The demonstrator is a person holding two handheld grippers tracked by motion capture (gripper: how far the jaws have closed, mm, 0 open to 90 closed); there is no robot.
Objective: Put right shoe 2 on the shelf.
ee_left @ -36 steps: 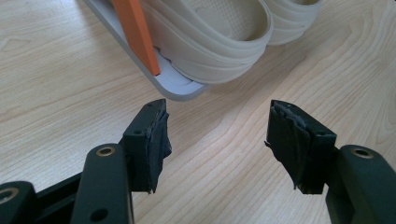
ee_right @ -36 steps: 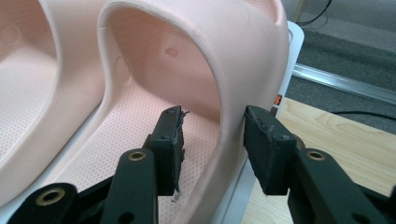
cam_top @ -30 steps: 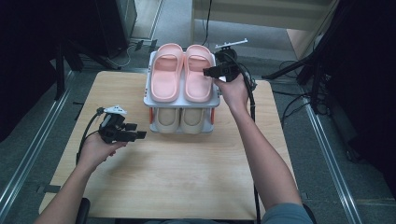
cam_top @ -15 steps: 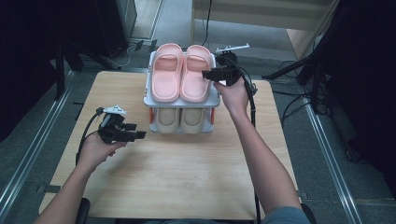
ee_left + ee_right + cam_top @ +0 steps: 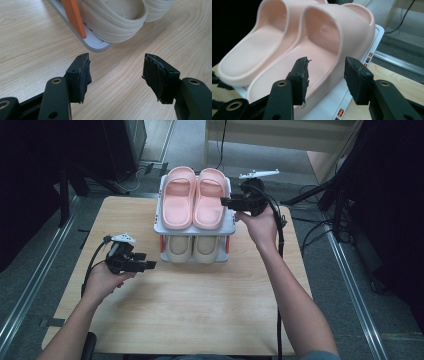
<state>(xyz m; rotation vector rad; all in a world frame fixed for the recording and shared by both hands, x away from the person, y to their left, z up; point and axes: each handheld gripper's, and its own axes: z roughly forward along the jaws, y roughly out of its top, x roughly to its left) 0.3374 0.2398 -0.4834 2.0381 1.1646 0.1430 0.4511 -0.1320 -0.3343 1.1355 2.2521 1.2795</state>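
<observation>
Pink slippers (image 5: 195, 197) are sitting racked; right gripper (image 5: 226, 203) is hovering wide, next needing the near rim; left gripper (image 5: 150, 265) is idling wide.

The shoe rack (image 5: 231, 222) stands at the table's (image 5: 200, 310) far middle, blocking passage there. Left, right and in front of the rack, bare wood lies open. Pink slippers (image 5: 195, 197) cover the rack's top shelf; beige slippers (image 5: 192, 247) crowd the lower one between orange posts (image 5: 162, 244).

A pair of beige slippers (image 5: 192, 248) sits on the lower shelf, on the wooden table (image 5: 190, 310), beside orange posts (image 5: 73, 16).
</observation>
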